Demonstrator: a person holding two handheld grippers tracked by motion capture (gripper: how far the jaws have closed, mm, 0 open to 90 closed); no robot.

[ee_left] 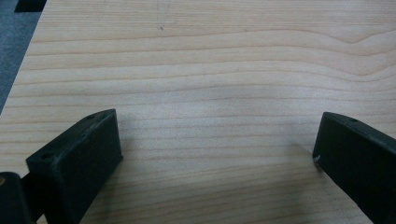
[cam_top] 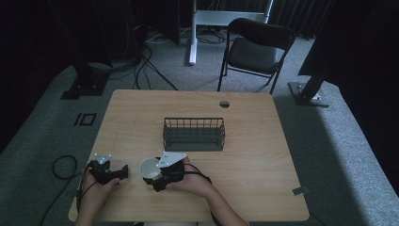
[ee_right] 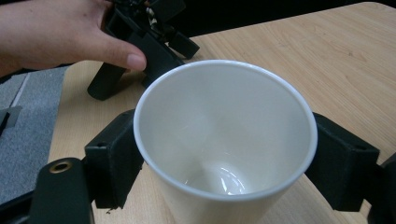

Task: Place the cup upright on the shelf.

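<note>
A white cup (cam_top: 148,168) stands upright near the table's front edge, empty, its mouth facing up. My right gripper (cam_top: 153,176) is shut on the cup (ee_right: 224,135); in the right gripper view one black jaw presses each side of its wall just below the rim. My left gripper (cam_top: 123,171) rests a little left of the cup, held in a hand. In the left gripper view its jaws stand wide apart over bare wood, so the left gripper (ee_left: 215,135) is open and holds nothing. The right gripper view also has the left gripper (ee_right: 140,42) beyond the cup.
A black wire basket (cam_top: 194,134), empty, stands mid-table behind the cup. The wooden table (cam_top: 254,160) has a cable hole (cam_top: 224,104) near its far edge. A black folding chair (cam_top: 256,47) stands beyond the table, with cables on the floor at the left.
</note>
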